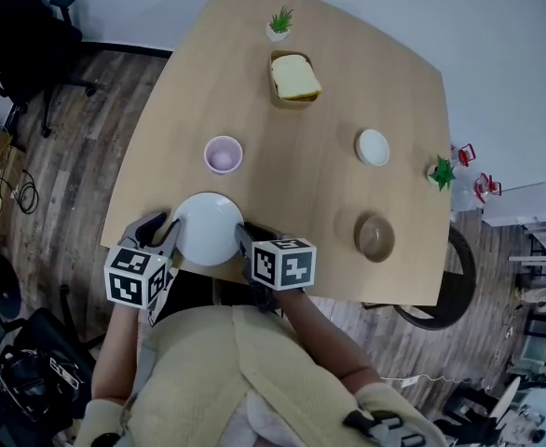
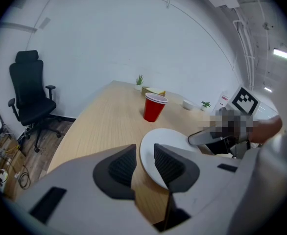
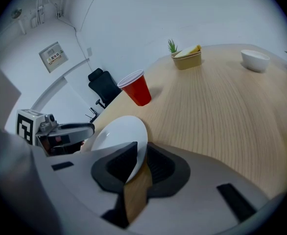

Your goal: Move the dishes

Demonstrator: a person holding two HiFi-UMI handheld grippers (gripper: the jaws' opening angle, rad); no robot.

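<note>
The right tool (image 3: pixel 141 153) is clenched on the right rim of the plate (image 1: pixel 208 226): in the right gripper view the thin white edge runs between the two dark pads, which close against it. The left tool (image 2: pixel 145 153) stands at the opposite, left rim with its jaws apart. The rim shows in the gap close to one pad, with bare wood visible beside the other, so nothing is pinched there.

The plate is white and empty. It sits at the near edge of the bench (image 1: pixel 301 175), toward the left corner, right in front of the person.

Just past the plate, toward the middle of the bench, a cup (image 2: pixel 154 107) stands upright; it is red on the outside. A brown bowl (image 1: pixel 375 237) rests near the near edge toward the right corner, well apart from the plate. A white bowl (image 1: pixel 373 146) sits near the right edge, with a small plant (image 1: pixel 441 171) at that edge beside it. Toward the far corner stand a box (image 1: pixel 294 77) with something yellow in it and a second plant (image 1: pixel 279 23) just past it.
</note>
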